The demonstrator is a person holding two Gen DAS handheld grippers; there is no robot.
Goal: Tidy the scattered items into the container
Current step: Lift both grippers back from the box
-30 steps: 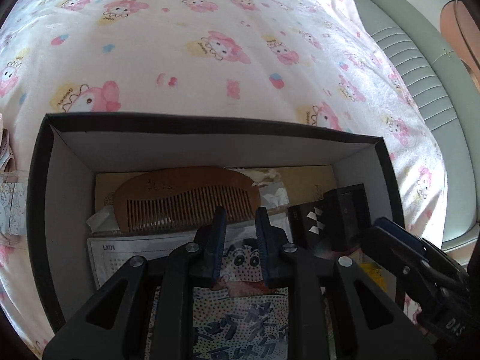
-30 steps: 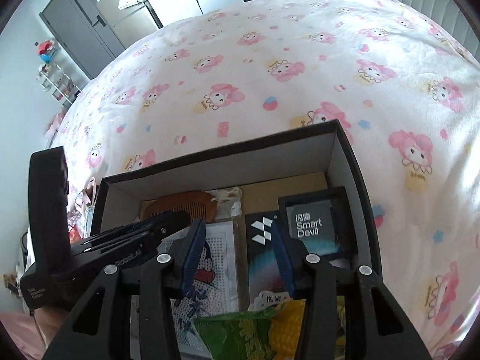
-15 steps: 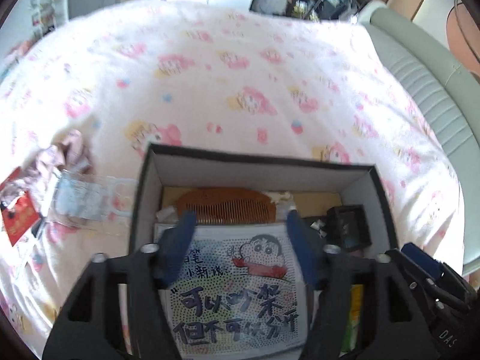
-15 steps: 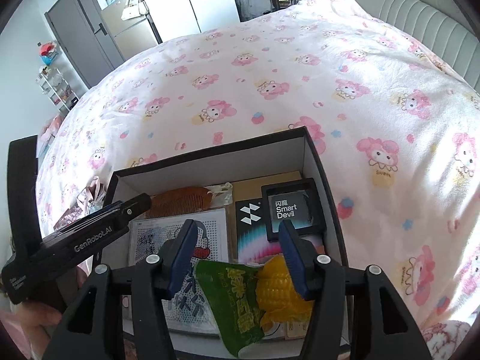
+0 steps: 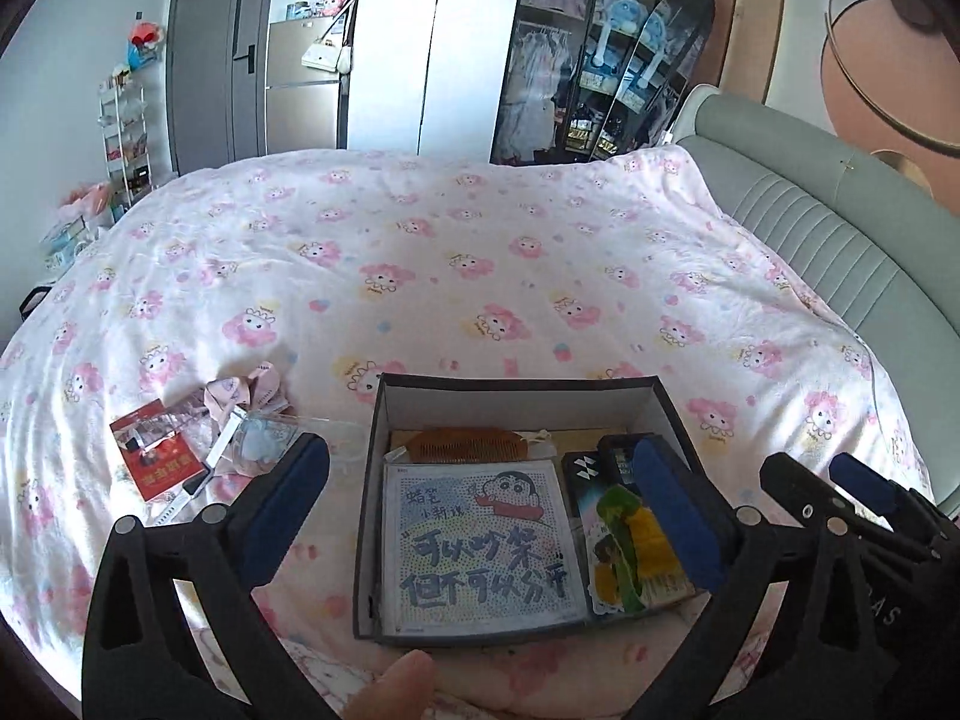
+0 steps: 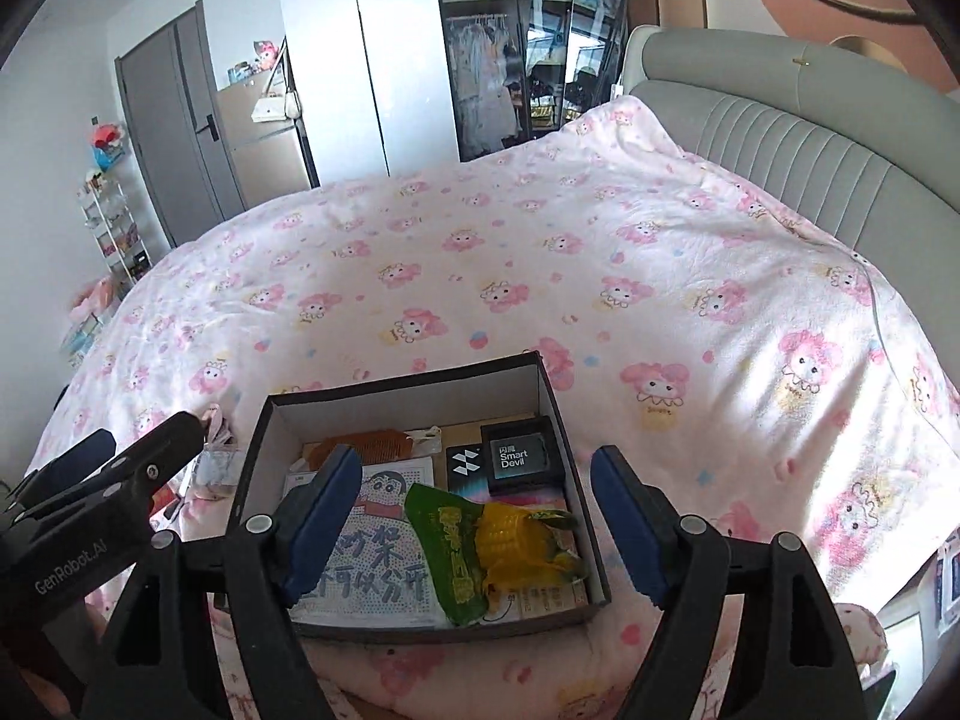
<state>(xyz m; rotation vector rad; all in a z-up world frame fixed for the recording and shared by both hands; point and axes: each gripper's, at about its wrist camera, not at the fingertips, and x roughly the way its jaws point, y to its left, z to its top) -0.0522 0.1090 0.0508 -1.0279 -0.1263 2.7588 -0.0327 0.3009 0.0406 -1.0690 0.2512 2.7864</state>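
Left wrist view: your left gripper (image 5: 480, 516) is spread wide and empty above the box (image 5: 522, 387) on the bed (image 5: 480, 252), while loose items (image 5: 198, 438) lie on the cover left of the box. Right wrist view: your right gripper (image 6: 474, 528) is opening with nothing gripped; the corn snack packet (image 6: 498, 540), comb (image 6: 372, 444) and bead picture (image 6: 372, 558) lie inside the box

We see the dark box (image 5: 367, 480) on the pink bedspread (image 5: 420, 252), holding a comb (image 5: 462, 445) and cartoon card (image 5: 480, 546). Left of the box lies loose clutter (image 5: 198, 438).
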